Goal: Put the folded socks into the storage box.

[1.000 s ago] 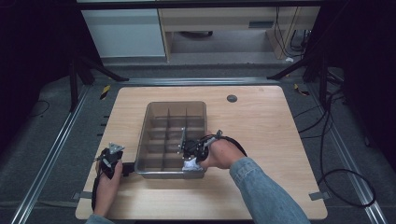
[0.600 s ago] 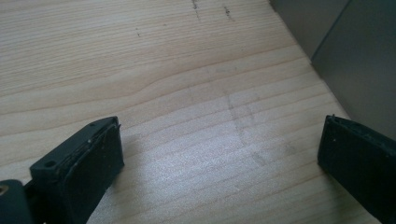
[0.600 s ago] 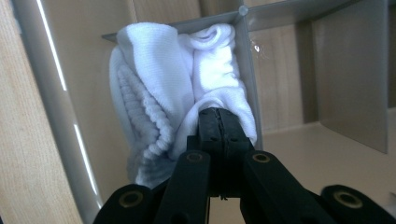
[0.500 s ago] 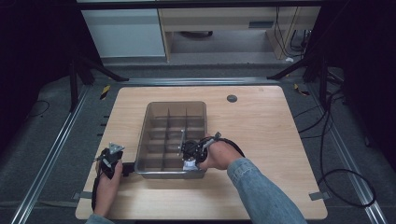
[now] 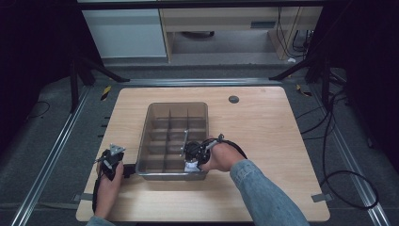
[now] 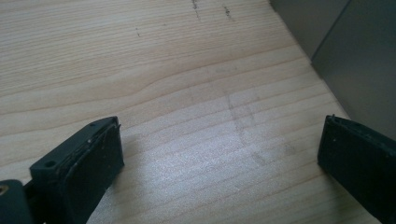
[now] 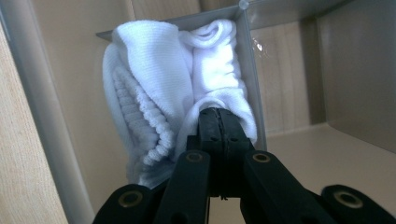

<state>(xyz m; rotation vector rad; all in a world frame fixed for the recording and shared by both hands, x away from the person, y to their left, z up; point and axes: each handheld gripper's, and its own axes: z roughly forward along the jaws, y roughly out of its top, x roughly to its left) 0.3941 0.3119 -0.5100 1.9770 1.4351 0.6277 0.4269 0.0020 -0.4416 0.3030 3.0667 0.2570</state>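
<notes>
White sock: in near-right compartment of grey divided bin
Right gripper: pinching the sock
Left gripper: spread, on counter left of bin

Right gripper jaws closed together, pinching a fold of bunched white ribbed sock. Sock sits in a compartment of the grey bin, pressed against the thin divider wall. Next compartment at right shows bare bin floor.
</notes>
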